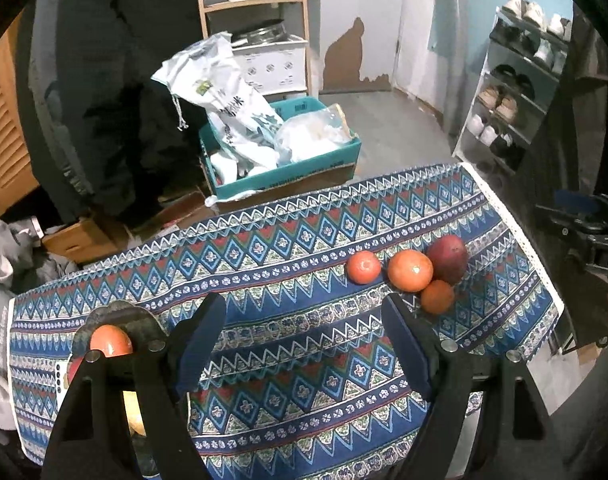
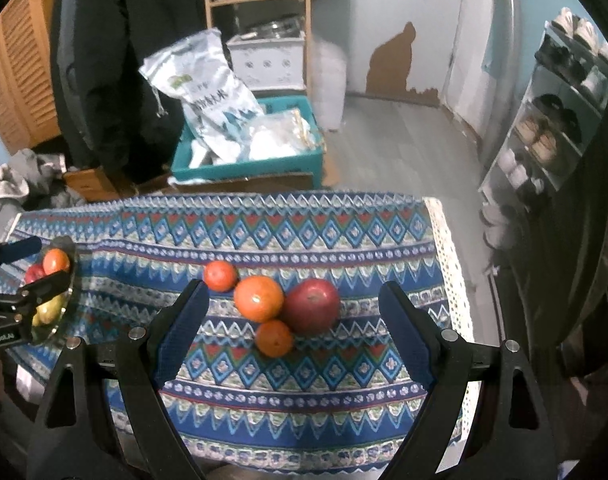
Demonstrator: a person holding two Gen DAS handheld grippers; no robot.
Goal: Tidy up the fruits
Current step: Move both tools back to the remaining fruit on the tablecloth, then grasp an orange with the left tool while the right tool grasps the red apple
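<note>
A cluster of fruit lies on the patterned tablecloth (image 2: 263, 392): a red apple (image 2: 312, 306) (image 1: 448, 257), a large orange (image 2: 259, 298) (image 1: 410, 270), a small orange (image 2: 274, 338) (image 1: 437, 297) in front and another small orange (image 2: 220, 276) (image 1: 363, 267) to the left. My right gripper (image 2: 293, 320) hangs open above this cluster, touching nothing. A glass bowl (image 2: 65, 300) (image 1: 143, 326) at the table's left holds an orange (image 1: 111, 341), a red fruit (image 2: 33, 273) and yellow-green fruit (image 2: 49, 310). My left gripper (image 1: 304, 340) stands open and empty beside the bowl.
Beyond the table's far edge stand a teal crate (image 1: 304, 168) with white bags, a wooden shelf (image 1: 255, 0), dark hanging coats (image 1: 115, 80) and a shoe rack (image 1: 516, 92) at the right. The left gripper (image 2: 11, 312) shows at the right wrist view's left edge.
</note>
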